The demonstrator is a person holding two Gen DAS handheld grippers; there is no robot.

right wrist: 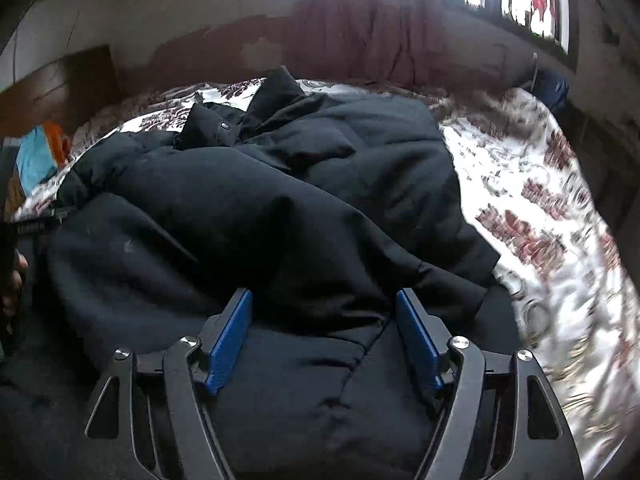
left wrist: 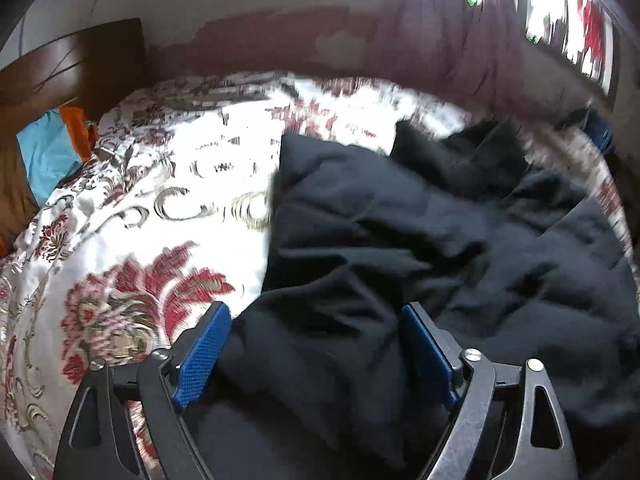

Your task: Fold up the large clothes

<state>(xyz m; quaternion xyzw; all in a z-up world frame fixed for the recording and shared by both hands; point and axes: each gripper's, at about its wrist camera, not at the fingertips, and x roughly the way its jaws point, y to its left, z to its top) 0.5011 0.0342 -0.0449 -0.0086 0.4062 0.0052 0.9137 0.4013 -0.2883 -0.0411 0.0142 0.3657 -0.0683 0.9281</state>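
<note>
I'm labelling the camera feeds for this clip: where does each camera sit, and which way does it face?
Left wrist view: sits on the left tongs, facing forward and down at the left edge of the black padded jacket on the floral bedspread; both blue pads stand apart.
Right wrist view: sits on the right tongs, facing down over the jacket's bulk; its pads stand apart, and a hand shows at the left edge.
Shared: jacket, bedspread, wooden headboard, maroon curtain, windows.

One black jacket (right wrist: 256, 208); one floral bedspread (left wrist: 168, 184); two hand-held grippers: left (left wrist: 316, 316), right (right wrist: 325, 300).
</note>
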